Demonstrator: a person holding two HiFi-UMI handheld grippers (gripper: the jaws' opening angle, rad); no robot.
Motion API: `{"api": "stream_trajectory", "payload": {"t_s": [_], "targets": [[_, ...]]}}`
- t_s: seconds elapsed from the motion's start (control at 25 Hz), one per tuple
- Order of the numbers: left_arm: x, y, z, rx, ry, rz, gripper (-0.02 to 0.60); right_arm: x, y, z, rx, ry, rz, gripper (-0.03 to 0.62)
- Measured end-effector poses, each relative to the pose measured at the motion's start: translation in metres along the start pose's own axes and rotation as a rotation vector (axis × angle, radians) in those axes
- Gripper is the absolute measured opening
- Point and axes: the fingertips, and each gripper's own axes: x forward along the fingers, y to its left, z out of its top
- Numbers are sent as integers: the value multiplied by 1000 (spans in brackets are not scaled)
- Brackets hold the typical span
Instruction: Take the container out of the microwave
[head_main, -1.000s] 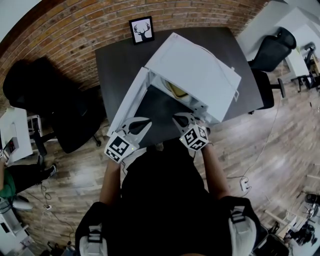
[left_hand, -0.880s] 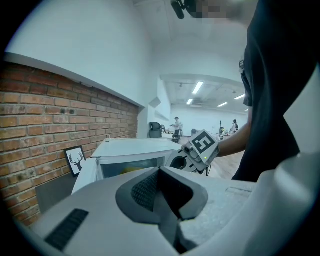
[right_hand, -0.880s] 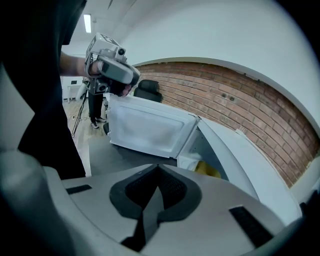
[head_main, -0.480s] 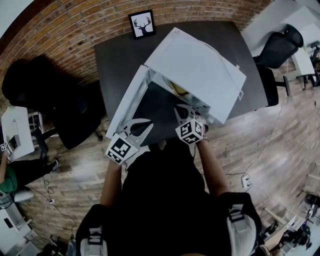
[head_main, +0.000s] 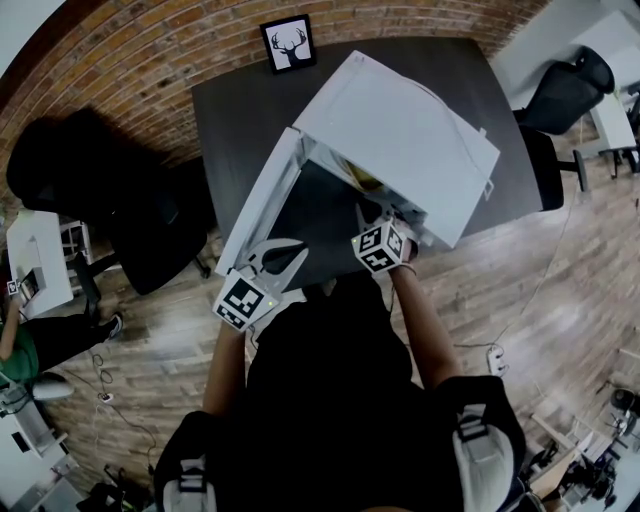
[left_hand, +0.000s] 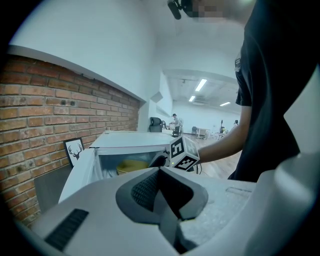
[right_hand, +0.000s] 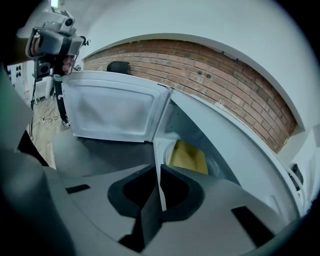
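A white microwave (head_main: 410, 140) stands on the dark table (head_main: 235, 115) with its door (head_main: 255, 205) swung open to the left. Inside sits a yellow container (head_main: 362, 180), also seen in the left gripper view (left_hand: 131, 166) and close ahead in the right gripper view (right_hand: 189, 156). My right gripper (head_main: 370, 215) is at the right side of the opening, just short of the container, its jaws together and holding nothing. My left gripper (head_main: 283, 252) hangs back near the table's front edge beside the open door, jaws together and empty.
A framed deer picture (head_main: 287, 43) leans on the brick wall behind the microwave. A black office chair (head_main: 130, 235) stands left of the table and another (head_main: 560, 95) at the right. The open door (right_hand: 110, 107) blocks the left side.
My right gripper has moved forward from the table's front edge up to the microwave opening. The left gripper has barely moved.
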Motion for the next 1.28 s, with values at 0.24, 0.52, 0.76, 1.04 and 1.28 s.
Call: {"api": "stream_trajectory", "payload": {"t_s": [0.24, 0.52, 0.76, 1.04, 1.28], "targets": [[0, 0, -2, -10, 0, 2, 3, 13, -5, -3, 19, 32, 4, 33], [-3, 3, -4, -15, 4, 8, 2, 25, -9, -4, 29, 51, -10, 64], [-5, 6, -5, -19, 6, 14, 2, 37, -11, -9, 53, 81, -10, 83], [-7, 8, -6, -19, 8, 20, 2, 48, -12, -9, 45, 95, -3, 84], [-6, 8, -6, -17, 12, 19, 2, 59, -14, -9, 60, 107, 12, 84]]}}
